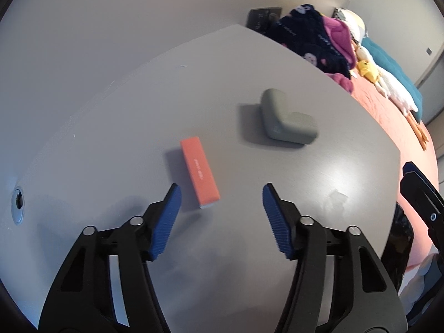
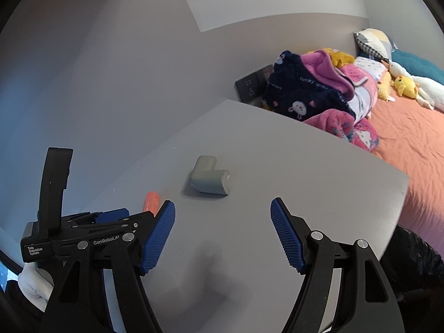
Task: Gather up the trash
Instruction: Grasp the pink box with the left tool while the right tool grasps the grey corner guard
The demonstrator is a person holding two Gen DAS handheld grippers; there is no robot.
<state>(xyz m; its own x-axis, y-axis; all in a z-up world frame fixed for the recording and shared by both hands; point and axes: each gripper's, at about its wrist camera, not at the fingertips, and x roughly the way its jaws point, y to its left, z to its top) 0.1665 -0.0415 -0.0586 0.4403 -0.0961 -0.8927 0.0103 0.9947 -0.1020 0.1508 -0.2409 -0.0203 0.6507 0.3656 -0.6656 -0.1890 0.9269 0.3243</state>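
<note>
An orange rectangular block point(image 1: 199, 172) lies flat on the grey table point(image 1: 111, 138), just ahead of my left gripper point(image 1: 220, 191), which is open and empty, its left fingertip close to the block's near end. A grey L-shaped foam piece point(image 1: 285, 120) lies farther ahead and to the right. In the right wrist view the same L-shaped piece point(image 2: 211, 179) lies ahead of my right gripper point(image 2: 222, 208), which is open and empty. The orange block point(image 2: 151, 201) shows partly hidden behind the left gripper's body point(image 2: 83, 236).
A bed with an orange sheet point(image 2: 410, 144) stands to the right, piled with blankets point(image 2: 313, 88) and soft toys point(image 2: 405, 84). A black bag point(image 1: 399, 249) hangs by the table's right edge. A wall socket point(image 2: 249, 86) sits behind the table. A cable hole point(image 1: 18, 199) lies at the table's left.
</note>
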